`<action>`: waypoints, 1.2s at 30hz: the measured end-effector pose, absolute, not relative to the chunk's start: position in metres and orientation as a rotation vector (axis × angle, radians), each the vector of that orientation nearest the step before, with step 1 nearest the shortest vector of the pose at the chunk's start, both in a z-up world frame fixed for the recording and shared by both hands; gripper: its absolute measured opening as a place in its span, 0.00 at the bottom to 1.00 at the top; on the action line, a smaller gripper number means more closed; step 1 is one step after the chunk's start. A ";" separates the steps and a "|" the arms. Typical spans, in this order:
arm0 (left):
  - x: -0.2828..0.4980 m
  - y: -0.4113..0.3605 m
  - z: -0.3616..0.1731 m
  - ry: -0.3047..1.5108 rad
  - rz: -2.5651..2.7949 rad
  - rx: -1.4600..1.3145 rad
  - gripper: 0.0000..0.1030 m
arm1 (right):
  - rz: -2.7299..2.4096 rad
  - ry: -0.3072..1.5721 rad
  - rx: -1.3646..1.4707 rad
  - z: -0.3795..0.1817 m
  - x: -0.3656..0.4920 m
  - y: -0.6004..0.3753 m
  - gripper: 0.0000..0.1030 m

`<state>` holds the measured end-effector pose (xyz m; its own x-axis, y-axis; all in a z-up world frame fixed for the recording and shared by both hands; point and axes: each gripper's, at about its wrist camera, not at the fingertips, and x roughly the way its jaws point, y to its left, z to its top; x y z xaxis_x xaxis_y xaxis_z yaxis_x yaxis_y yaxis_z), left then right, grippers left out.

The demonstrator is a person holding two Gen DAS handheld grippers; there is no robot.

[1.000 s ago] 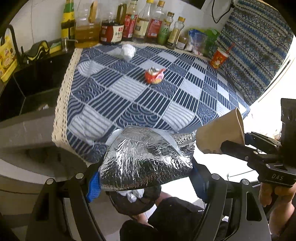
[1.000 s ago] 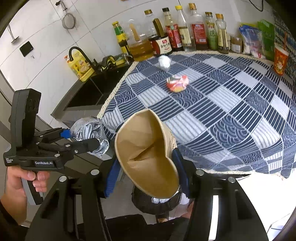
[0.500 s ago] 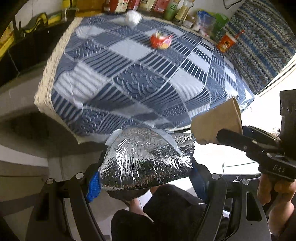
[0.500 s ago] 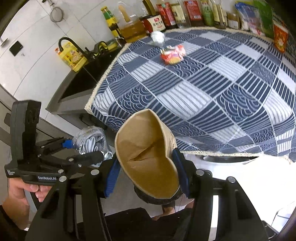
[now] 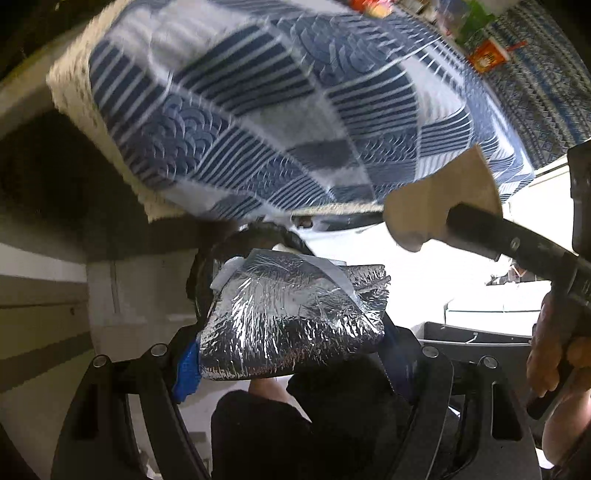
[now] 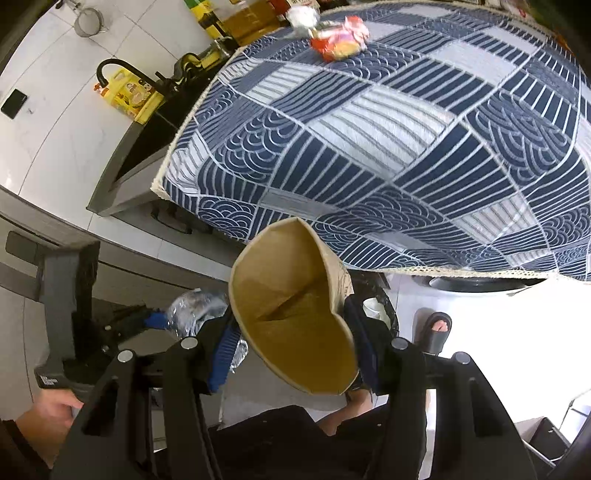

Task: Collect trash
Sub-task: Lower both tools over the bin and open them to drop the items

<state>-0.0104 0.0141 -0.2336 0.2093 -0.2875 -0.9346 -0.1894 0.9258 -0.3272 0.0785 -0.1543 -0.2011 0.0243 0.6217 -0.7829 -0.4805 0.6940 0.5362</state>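
Observation:
My left gripper (image 5: 291, 358) is shut on a crumpled silver foil bag (image 5: 291, 317) and holds it below the table's front edge, over a black-lined bin (image 5: 258, 236) that is mostly hidden behind the bag. My right gripper (image 6: 295, 354) is shut on a flattened brown paper cup (image 6: 291, 314), also held below the table edge; the cup also shows in the left wrist view (image 5: 439, 206). A red snack wrapper (image 6: 340, 38) and a white crumpled wrapper (image 6: 303, 16) lie on the far part of the blue patterned tablecloth (image 6: 388, 147). The foil bag shows in the right wrist view (image 6: 192, 306).
A dark sink with a black faucet (image 6: 122, 70) and a yellow pouch (image 6: 129, 98) is left of the table. An orange cup (image 5: 487, 55) stands at the table's far right. A person's sandalled foot (image 6: 437, 328) is on the white floor near the bin.
Both grippers have dropped from table height to below the front edge with their trash still held. The table top has slid up in both views and the bin has come into view.

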 end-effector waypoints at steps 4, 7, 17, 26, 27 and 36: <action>-0.016 0.020 -0.253 1.407 -0.057 -0.447 0.74 | 0.867 1.297 0.144 -0.212 0.083 -0.150 0.54; -0.019 0.021 -0.264 1.427 -0.054 -0.468 0.74 | 0.866 1.323 0.161 -0.224 0.085 -0.146 0.54; -0.027 0.010 -0.300 1.500 -0.065 -0.490 0.75 | 0.881 1.409 0.195 -0.258 0.079 -0.131 0.54; -0.031 0.008 -0.318 1.528 -0.069 -0.540 0.75 | 0.876 1.453 0.241 -0.279 0.083 -0.123 0.56; -0.030 0.007 -0.319 1.529 -0.069 -0.543 0.75 | 0.873 1.456 0.247 -0.280 0.083 -0.122 0.56; -0.024 0.005 -0.319 1.525 -0.057 -0.519 0.93 | 0.872 1.476 0.368 -0.282 0.096 -0.121 0.72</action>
<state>-0.0237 0.0046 -0.3195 0.0668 -0.3527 -0.9334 -0.2815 0.8908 -0.3567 0.0963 -0.1212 -0.2817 -0.1297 0.6976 -0.7047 -0.2800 0.6560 0.7009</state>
